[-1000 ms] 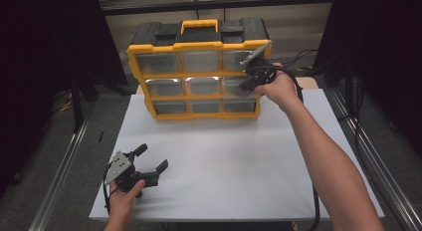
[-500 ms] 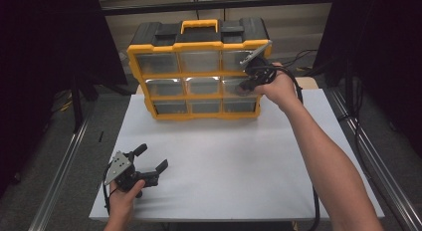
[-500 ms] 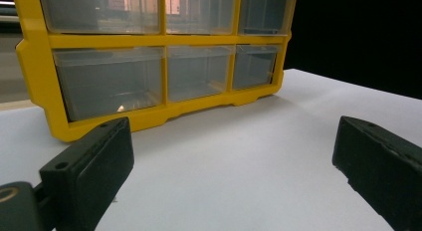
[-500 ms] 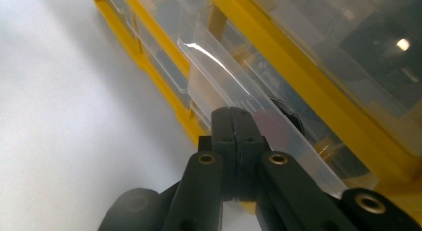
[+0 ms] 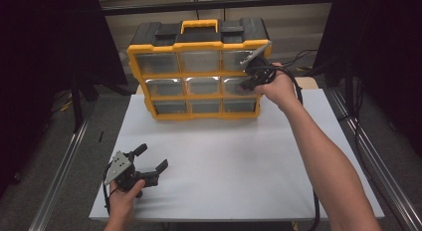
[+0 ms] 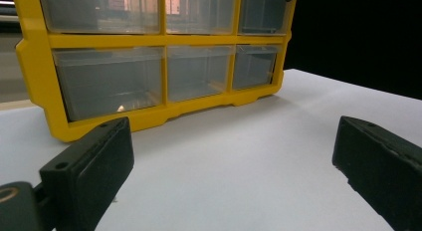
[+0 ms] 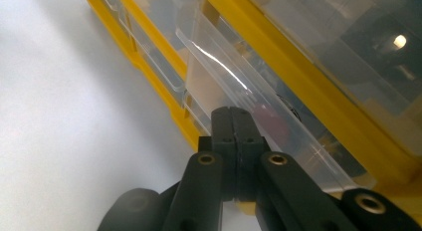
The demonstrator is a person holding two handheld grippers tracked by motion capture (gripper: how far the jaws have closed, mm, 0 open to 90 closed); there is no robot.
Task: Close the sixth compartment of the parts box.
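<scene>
Nearest the person, the left claw (image 5: 149,164) is being held low over the front left part of the white table (image 5: 239,161), close to its near edge, with its jaws standing wide apart and nothing being carried between them; in the left gripper view bare white table is lying between the two black pads (image 6: 92,171) and running on to the foot of the cabinet. A broad stretch of free table is being left open across the middle and the right, out to the right edge and the near edge. Farther back, the yellow drawer cabinet (image 5: 199,71) is standing upright along the far edge of the table, its clear drawers facing the person in three rows of three and its black top and yellow handle (image 5: 199,26) being seen above. At its right side the right claw (image 5: 247,84) is being held against the middle row, its jaws pressed fully together. In the right gripper view the closed tips are being seen at the rim of the clear right-hand drawer (image 7: 249,96), which is standing slightly out from the yellow frame; whether the rim is being pinched between them cannot be told.
</scene>
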